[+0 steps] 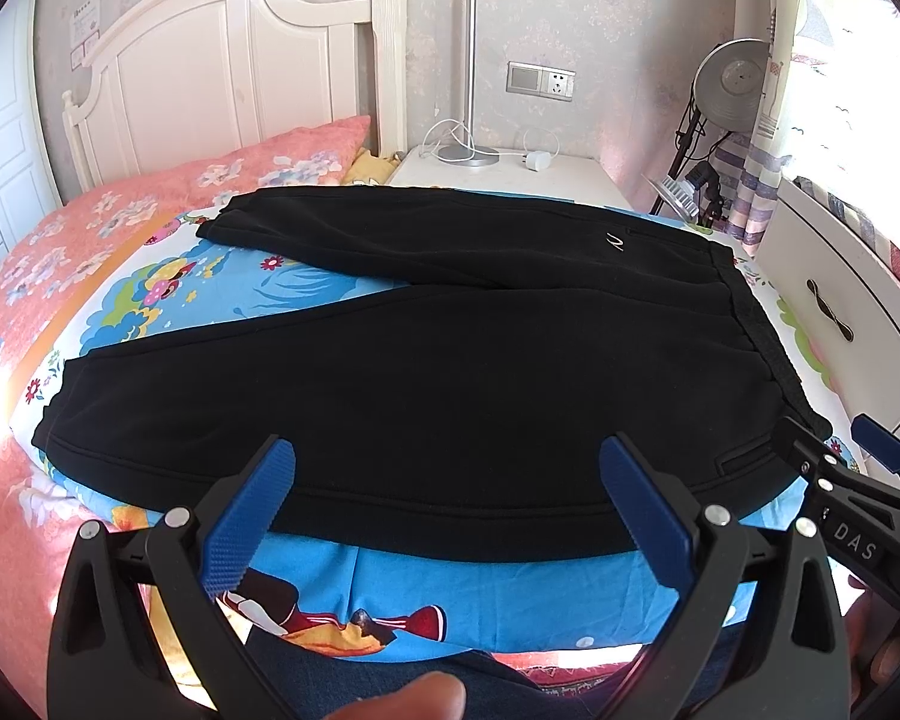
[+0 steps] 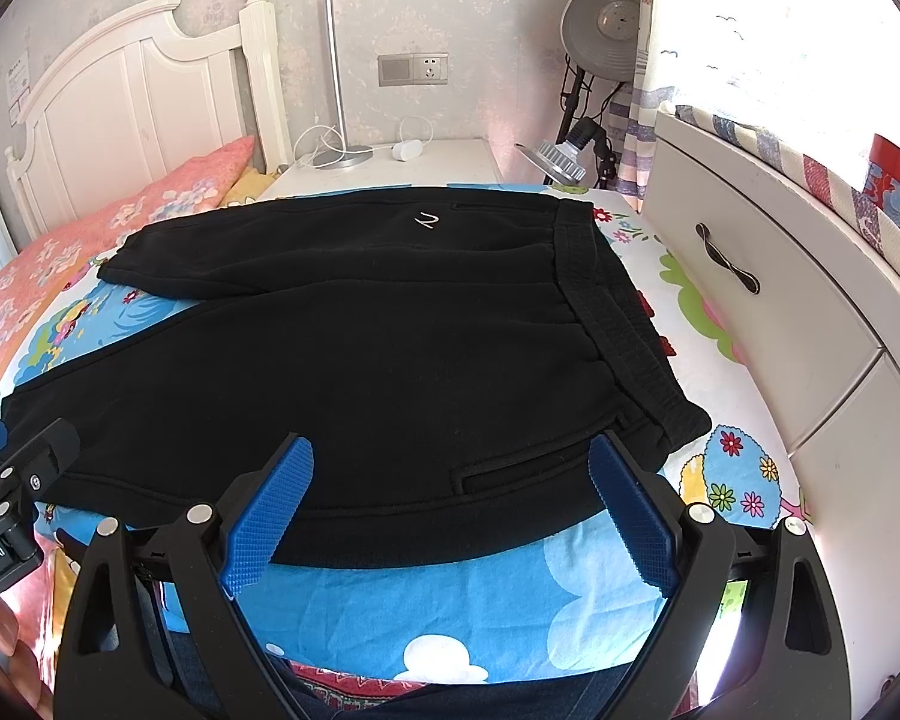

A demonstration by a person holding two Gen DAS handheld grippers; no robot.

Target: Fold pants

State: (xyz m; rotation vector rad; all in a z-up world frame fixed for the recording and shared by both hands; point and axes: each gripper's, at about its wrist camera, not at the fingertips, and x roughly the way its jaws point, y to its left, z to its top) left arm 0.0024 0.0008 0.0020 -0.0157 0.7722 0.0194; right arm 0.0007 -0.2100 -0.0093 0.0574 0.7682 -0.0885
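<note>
Black pants [image 1: 426,372] edge between gaping left tool [image 1: 444,456] fingers.

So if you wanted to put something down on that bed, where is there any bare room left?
Bare sheet shows in a strip between the black pants and the white drawer cabinet, and along the near edge in front of both open tools, left tool and right tool. A wedge lies between the two legs. The middle is all pants; the nightstand holds a lamp base and charger.
</note>
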